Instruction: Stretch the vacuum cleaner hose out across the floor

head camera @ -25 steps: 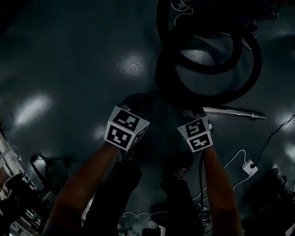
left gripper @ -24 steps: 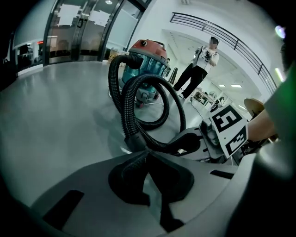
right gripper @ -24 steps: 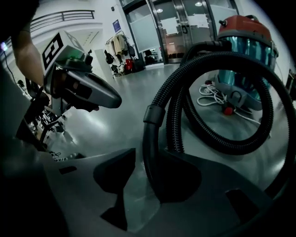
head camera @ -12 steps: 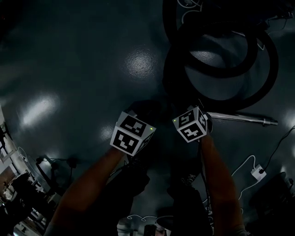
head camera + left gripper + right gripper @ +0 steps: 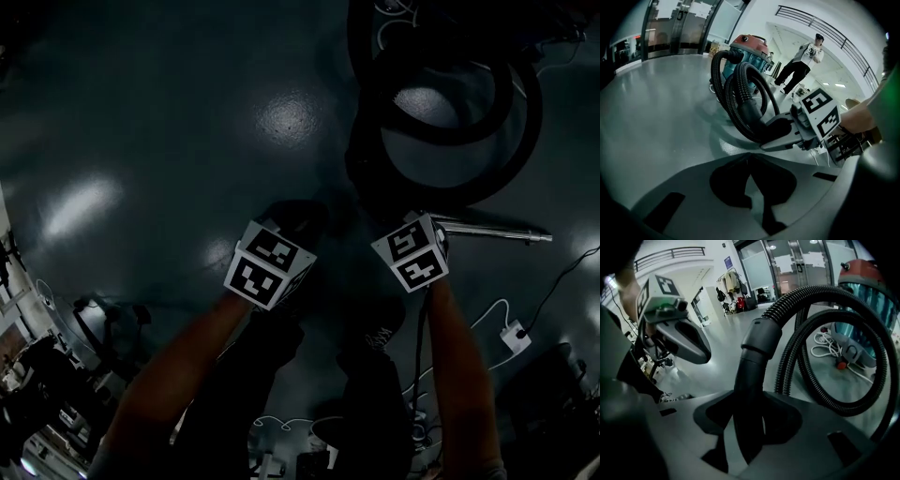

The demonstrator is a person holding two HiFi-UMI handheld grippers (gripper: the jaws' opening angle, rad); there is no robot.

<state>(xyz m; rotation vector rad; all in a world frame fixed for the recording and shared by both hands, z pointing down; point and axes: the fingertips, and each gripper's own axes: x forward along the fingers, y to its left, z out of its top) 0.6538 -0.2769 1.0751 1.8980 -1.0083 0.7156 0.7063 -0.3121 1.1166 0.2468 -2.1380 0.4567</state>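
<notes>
Jaws of right gripper just opening round hose; left gripper closed

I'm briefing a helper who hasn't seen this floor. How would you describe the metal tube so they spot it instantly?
Find the red-topped vacuum cleaner and the black hose coiled before it. Beside the coil lies the metal tube, flat on the floor: straight, thin and silvery, unlike the ribbed hose and the white cable.
</notes>
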